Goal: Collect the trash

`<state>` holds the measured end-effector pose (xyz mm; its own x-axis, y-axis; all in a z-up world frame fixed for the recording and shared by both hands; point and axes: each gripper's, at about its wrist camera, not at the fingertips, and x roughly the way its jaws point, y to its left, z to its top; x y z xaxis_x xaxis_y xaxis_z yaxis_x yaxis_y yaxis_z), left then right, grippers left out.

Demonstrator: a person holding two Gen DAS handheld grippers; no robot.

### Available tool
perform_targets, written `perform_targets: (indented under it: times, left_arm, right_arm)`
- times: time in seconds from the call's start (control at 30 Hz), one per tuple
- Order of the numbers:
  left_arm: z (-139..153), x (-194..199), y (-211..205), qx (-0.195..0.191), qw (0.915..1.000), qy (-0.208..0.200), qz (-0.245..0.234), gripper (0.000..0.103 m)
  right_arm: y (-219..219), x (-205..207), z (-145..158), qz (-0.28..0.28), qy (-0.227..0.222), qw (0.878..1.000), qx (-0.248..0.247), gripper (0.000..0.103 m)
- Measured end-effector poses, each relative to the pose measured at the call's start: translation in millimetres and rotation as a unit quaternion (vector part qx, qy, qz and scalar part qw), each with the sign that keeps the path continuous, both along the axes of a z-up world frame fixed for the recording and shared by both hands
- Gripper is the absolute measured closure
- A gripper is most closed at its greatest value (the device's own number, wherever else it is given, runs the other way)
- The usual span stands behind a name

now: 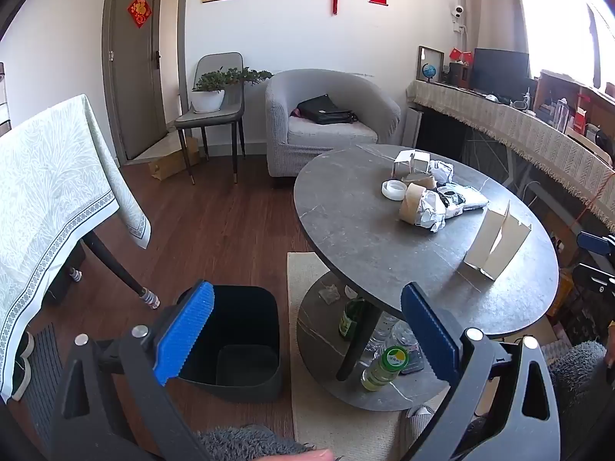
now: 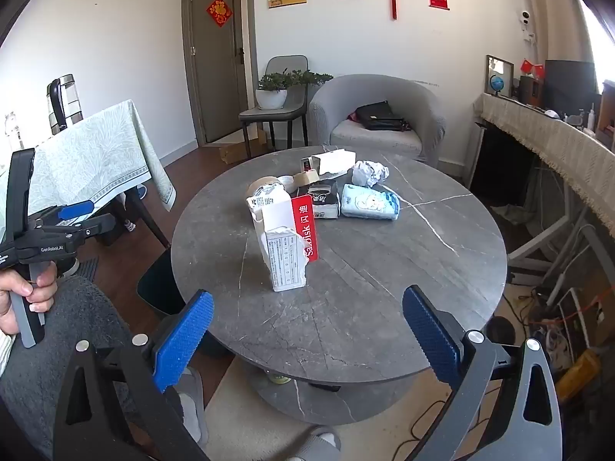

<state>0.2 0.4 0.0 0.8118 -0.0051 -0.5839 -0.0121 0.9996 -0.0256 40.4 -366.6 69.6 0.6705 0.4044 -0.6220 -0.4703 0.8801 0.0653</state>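
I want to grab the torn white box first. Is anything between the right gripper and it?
No. Only bare table lies between the open right gripper and the torn white box.

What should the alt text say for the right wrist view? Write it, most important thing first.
An open right gripper hovers over the near edge of a round grey marble table, empty. A torn white SanDisk box stands upright nearest; behind it lie tape rolls, a tissue pack and crumpled paper. The left gripper shows at far left.
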Motion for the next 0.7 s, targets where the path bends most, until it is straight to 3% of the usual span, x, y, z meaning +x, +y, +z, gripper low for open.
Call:
perform_targets:
  times: [0.7]
  left_arm:
    - [-0.7, -1.5, 0.5, -0.002, 1.0, 0.001, -0.003, 0.003]
  right_arm:
    - [1.4, 0.9, -2.9, 0.0, 0.003, 1.0, 0.003, 0.003]
